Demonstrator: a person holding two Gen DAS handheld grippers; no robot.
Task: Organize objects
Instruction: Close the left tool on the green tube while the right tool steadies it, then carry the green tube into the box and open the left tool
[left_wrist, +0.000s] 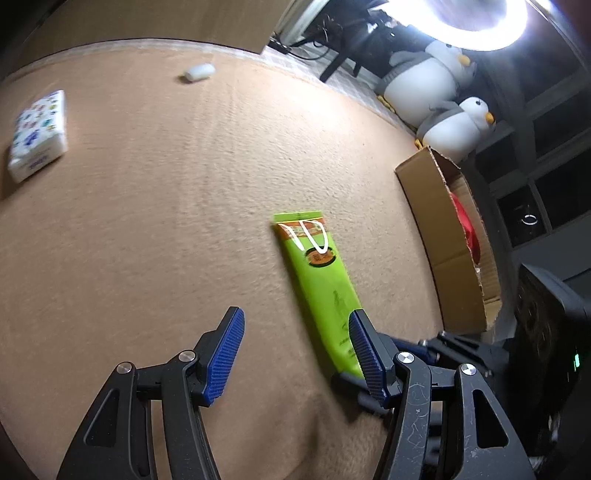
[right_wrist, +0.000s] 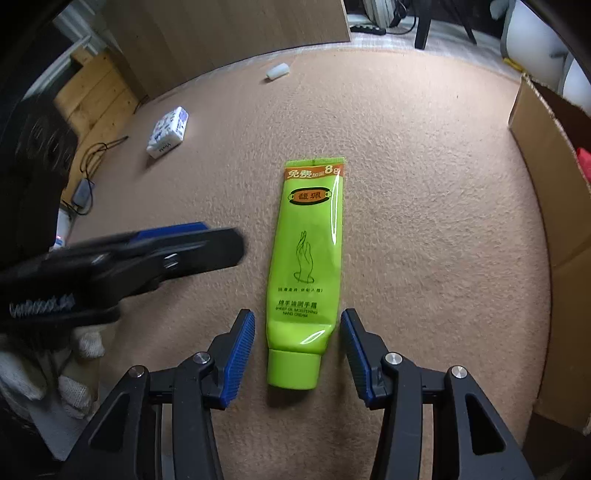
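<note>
The green hand cream tube lies flat on the beige carpet, its cap between the blue pads of the right claw, which is open and does not touch it. The left claw is also open and empty, just beside the tube. A cardboard box stands near; a tissue pack lies well apart

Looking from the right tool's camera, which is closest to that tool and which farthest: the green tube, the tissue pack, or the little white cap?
1. Green tube: its cap end lies between the right tool's open fingers.
2. Tissue pack: farther off, upper left.
3. White cap: farthest, near the carpet's far edge.
</note>
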